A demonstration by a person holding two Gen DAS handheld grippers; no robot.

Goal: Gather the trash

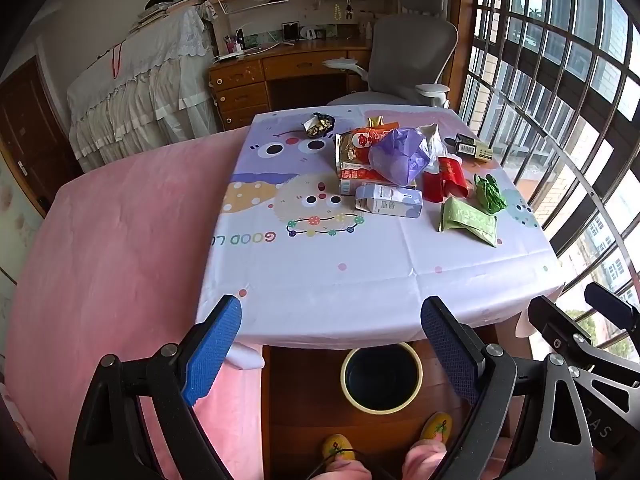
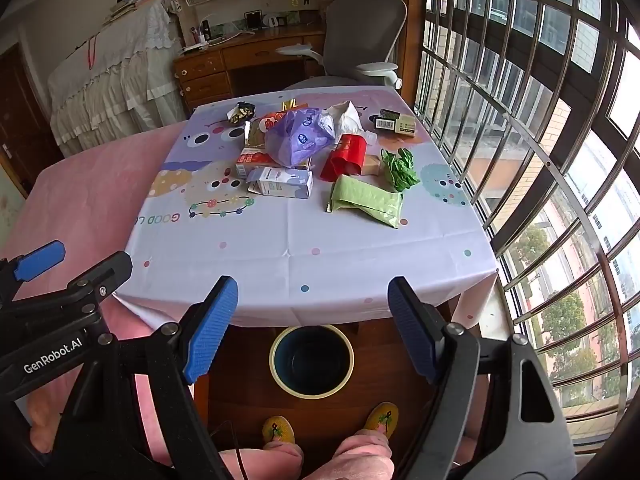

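You get bright daylight from the barred window on the right; the tabletop is evenly lit, sharp, with fisheye bending and dark corners.

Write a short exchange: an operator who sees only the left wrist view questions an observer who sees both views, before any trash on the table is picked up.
Operator: From the left wrist view I see only the frame of the right gripper. Is it open?
Observer: Yes, it is open, and nothing sits between its blue pads.
Operator: Is there any marking on the side of the left gripper?
Observer: Yes, its black body carries white lettering that reads GenRobot.AI.
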